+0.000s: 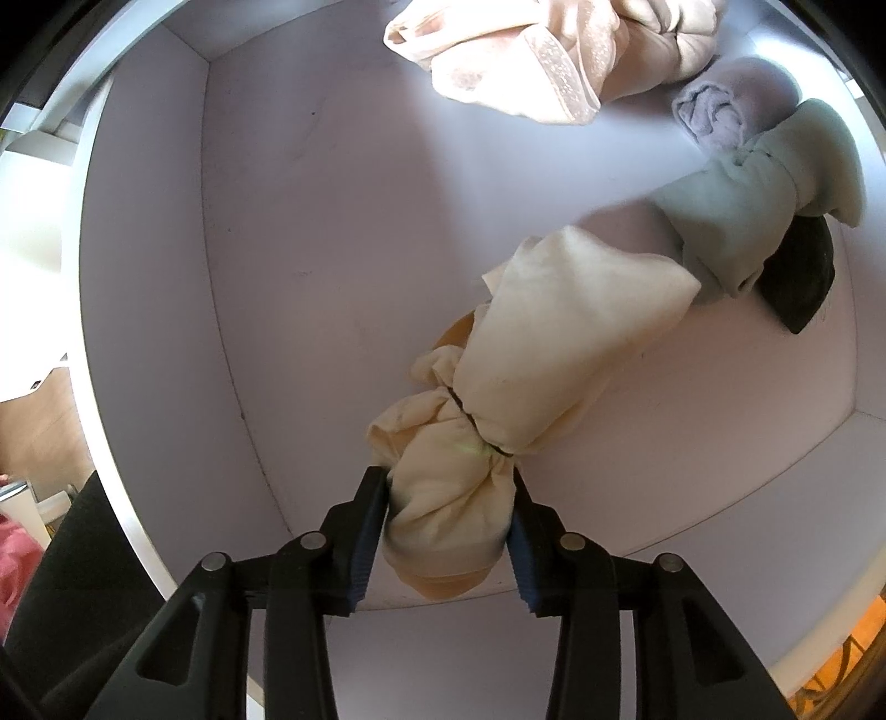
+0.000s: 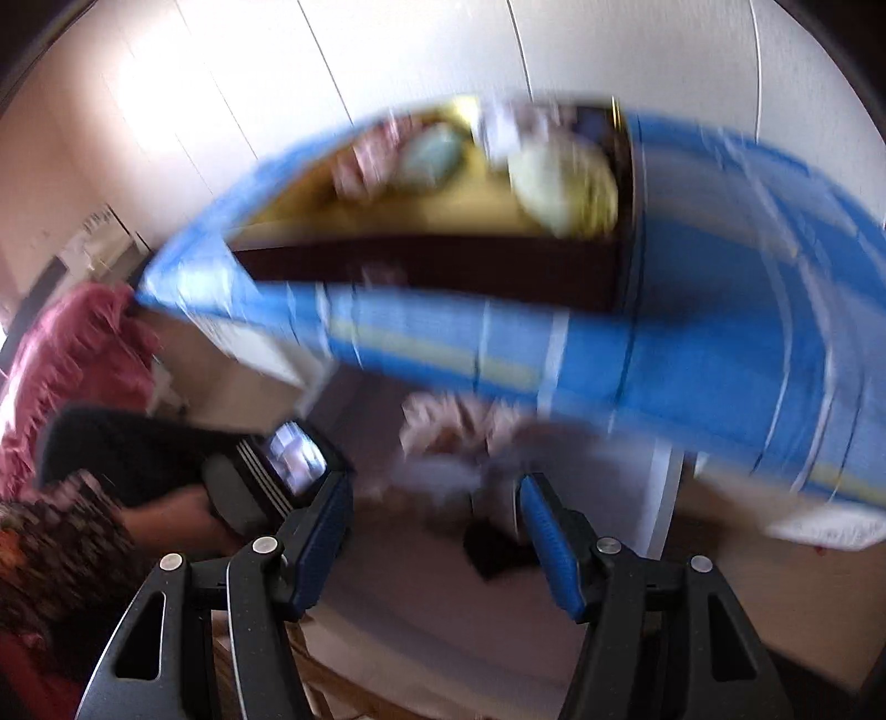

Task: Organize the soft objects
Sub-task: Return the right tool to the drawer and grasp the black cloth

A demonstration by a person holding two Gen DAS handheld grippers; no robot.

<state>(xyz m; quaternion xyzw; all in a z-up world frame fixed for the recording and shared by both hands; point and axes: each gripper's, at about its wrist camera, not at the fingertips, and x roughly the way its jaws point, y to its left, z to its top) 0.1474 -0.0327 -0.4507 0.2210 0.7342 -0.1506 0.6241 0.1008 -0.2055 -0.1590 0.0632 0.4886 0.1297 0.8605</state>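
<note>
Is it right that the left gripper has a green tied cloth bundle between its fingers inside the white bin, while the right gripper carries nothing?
Not quite. The bundle between the left gripper fingers is cream, not green; the left wrist view shows it. The pale green bundle lies further off in the white bin. The right gripper does carry nothing.

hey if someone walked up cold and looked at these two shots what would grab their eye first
First, the cream cloth bundle, cinched by a dark band, lying in the white bin with its near end between the left gripper's blue pads. Beyond it lie a pale green bundle and a peach one. The right wrist view is mostly blur: a blue striped cloth, with the right gripper empty.
</note>
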